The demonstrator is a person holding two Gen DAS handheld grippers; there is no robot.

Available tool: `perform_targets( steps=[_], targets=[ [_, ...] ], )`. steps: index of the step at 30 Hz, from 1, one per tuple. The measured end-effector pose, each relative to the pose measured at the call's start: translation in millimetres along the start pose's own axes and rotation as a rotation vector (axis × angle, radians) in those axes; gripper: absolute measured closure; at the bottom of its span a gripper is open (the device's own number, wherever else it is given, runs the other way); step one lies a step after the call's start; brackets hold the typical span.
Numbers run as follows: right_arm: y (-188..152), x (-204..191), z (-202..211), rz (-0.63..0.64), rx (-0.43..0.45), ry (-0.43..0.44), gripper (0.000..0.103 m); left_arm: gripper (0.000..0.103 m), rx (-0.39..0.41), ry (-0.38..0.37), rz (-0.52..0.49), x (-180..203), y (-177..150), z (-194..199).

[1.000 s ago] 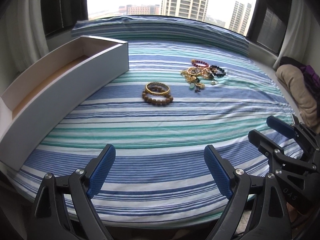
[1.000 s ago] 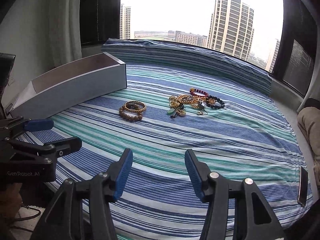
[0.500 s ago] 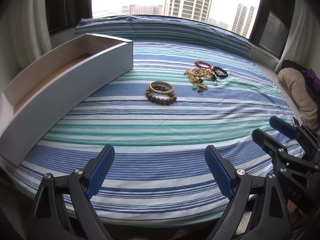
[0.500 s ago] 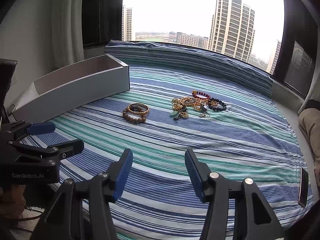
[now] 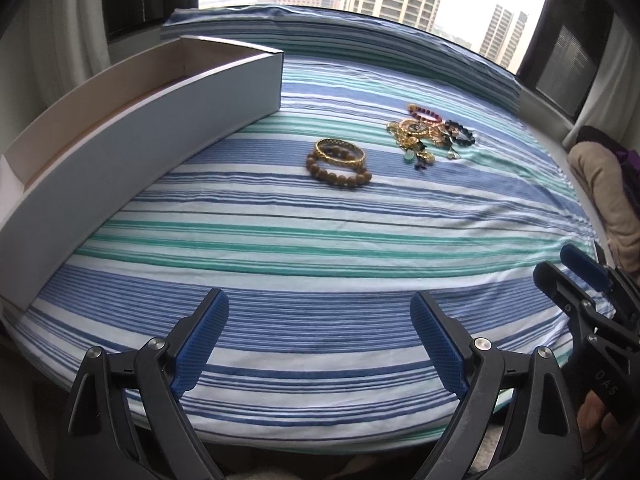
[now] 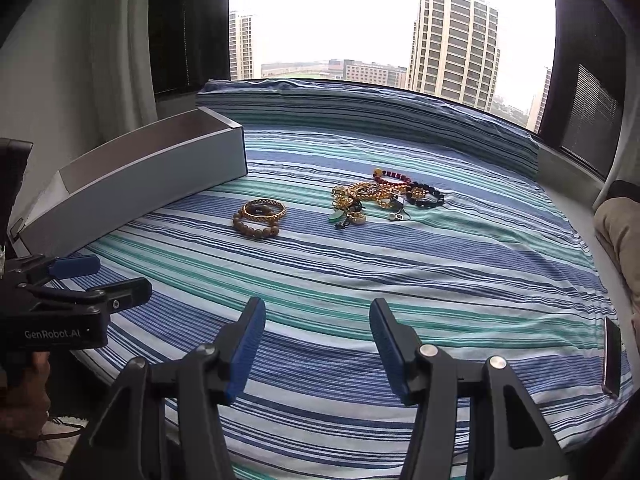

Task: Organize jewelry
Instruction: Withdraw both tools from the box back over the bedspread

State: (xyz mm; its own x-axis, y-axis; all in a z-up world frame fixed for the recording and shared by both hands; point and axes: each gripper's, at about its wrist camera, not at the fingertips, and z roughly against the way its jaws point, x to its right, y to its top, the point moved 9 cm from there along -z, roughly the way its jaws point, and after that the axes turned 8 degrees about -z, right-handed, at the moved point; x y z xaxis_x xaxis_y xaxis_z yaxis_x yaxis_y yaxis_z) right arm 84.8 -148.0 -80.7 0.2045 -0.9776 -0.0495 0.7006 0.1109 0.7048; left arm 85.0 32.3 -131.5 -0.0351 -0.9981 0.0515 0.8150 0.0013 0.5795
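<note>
Scanning left to right: the long white box (image 5: 132, 128) lies along the bed's (image 5: 320, 248) left edge, open side up and, as far as we see inside, empty; we judge it the destination for sorting. Near mid-bed a gold bangle (image 5: 340, 151) rests against a wooden bead bracelet (image 5: 339, 171), the two touching, set apart from the rest and so likely the easiest first pick. Further right sits a tangled jewelry pile (image 6: 376, 200) of gold chains, a red bead strand and a dark bead bracelet (image 6: 425, 196); separating it will probably need both tools. Left gripper (image 5: 318, 340): jaws wide, holding nothing, above the near edge of the bed. Right gripper (image 6: 316, 340): jaws also wide and empty. All jewelry lies well ahead of both, nothing between the jaws; the bangle pair is nearer than the pile.
</note>
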Motion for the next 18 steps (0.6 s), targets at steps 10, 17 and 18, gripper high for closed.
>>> perform_targets(
  steps=[10,17,18],
  targets=[
    [-3.9,16.1,-16.4,-0.043,-0.035,0.008,0.048,0.01,-0.011,0.012,-0.028,-2.8,24.4,-19.9],
    [-7.9,26.7,-27.6,-0.082,-0.064,0.012,0.048,0.01,-0.011,-0.06,-0.08,0.2,70.6,-40.4],
    [-8.8,27.6,-29.2,-0.086,-0.069,0.013,0.048,0.01,-0.014,-0.07,-0.083,0.2,77.6,-45.9]
  ],
)
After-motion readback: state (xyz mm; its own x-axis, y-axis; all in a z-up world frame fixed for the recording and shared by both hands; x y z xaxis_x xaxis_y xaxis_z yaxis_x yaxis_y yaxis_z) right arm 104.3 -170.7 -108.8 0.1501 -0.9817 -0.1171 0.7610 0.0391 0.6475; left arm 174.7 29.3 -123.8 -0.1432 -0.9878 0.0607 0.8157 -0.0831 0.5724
